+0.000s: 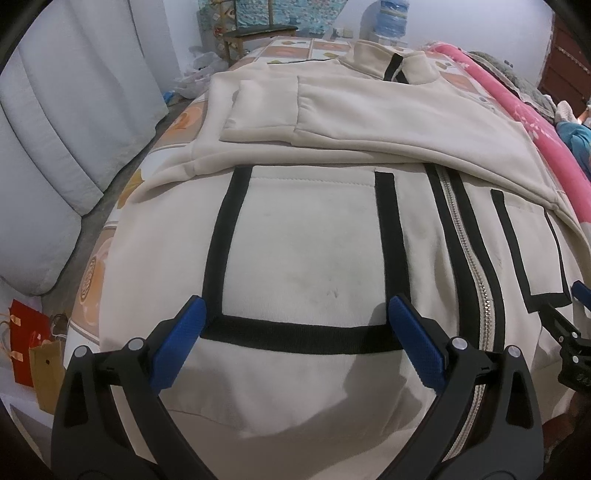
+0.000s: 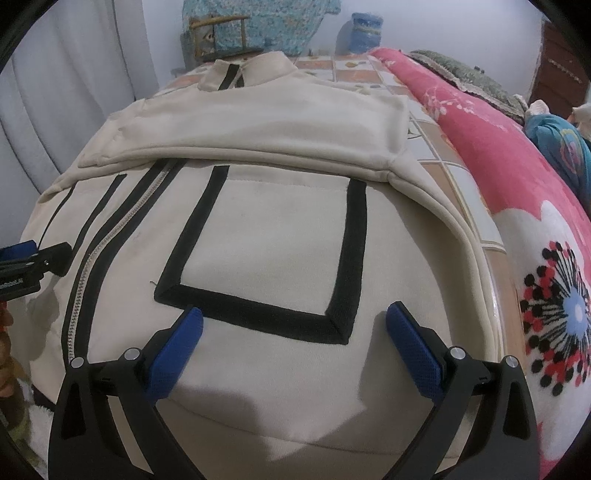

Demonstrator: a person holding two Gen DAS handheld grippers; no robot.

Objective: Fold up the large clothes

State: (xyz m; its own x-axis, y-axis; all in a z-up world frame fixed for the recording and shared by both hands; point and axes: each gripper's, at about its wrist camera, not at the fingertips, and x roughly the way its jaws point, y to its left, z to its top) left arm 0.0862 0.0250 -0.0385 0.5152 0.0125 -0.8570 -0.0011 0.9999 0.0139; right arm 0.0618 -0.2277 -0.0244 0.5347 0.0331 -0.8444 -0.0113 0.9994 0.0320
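Note:
A cream zip-up jacket (image 1: 303,251) with black trim lies flat on the bed, front up, with both sleeves folded across its chest. My left gripper (image 1: 295,310) hovers open over its lower left pocket (image 1: 306,240), nothing between the blue pads. In the right wrist view the same jacket (image 2: 266,236) fills the frame. My right gripper (image 2: 295,317) is open just above the bottom edge of the other black-bordered pocket (image 2: 273,229). The silver zipper (image 1: 469,266) runs between the two pockets. Each gripper shows at the edge of the other's view.
A tiled-pattern bed sheet (image 1: 317,48) lies under the jacket. A pink floral blanket (image 2: 517,192) runs along the right side. Grey cushions (image 1: 62,140) stand on the left, with paper bags (image 1: 33,350) on the floor. A water bottle (image 1: 391,18) stands at the back.

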